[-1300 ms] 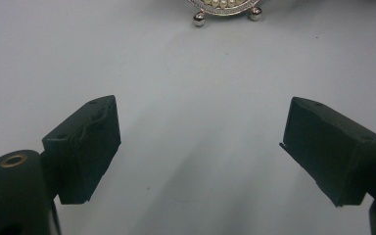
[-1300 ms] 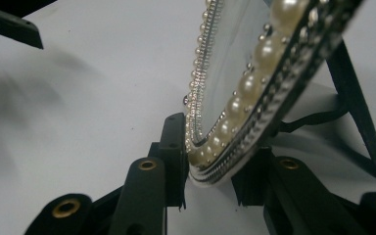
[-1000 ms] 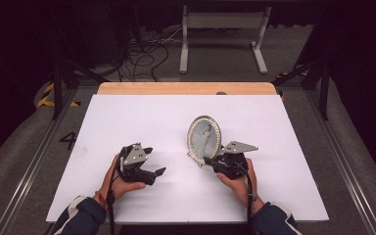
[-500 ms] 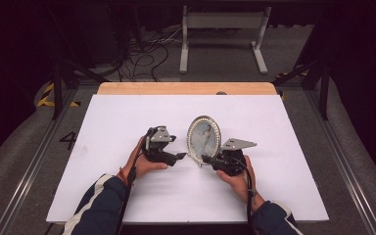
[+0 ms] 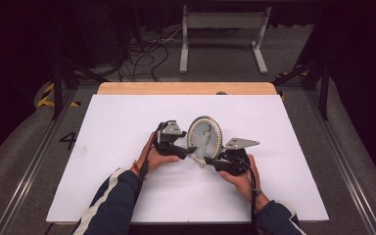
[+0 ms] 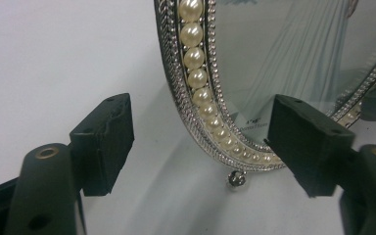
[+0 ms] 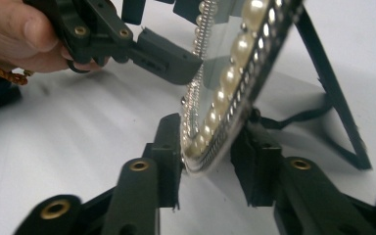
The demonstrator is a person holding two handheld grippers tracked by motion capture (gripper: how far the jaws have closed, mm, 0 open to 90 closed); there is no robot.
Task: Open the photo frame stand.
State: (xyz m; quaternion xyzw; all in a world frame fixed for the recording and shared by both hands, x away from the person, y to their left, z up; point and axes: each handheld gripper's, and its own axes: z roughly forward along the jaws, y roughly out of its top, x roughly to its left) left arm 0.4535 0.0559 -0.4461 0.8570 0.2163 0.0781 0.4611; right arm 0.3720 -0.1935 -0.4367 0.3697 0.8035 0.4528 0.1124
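Observation:
An oval picture frame (image 5: 204, 137) with a pearl and silver rim (image 6: 196, 78) stands near the middle of the white table (image 5: 127, 117), its black back stand (image 7: 333, 93) propped behind it. My right gripper (image 5: 209, 160) is shut on the frame's bottom rim (image 7: 210, 132); its two jaws press front and back (image 7: 208, 161). My left gripper (image 5: 188, 151) is open at the frame's lower left edge. In the left gripper view its jaws stand wide apart (image 6: 203, 142), with the rim between them and not touched. One left jaw (image 7: 166, 58) shows close to the glass.
A wooden strip (image 5: 186, 88) runs along the table's far edge. Beyond it lie floor cables (image 5: 142, 54) and a grey metal stand (image 5: 223, 29). Metal rails (image 5: 34, 161) flank the table. White surface lies free on both sides of the hands.
My left gripper has moved right across the table, from the left of centre up to the frame's lower left edge. The right gripper has kept its hold and stayed nearly still.

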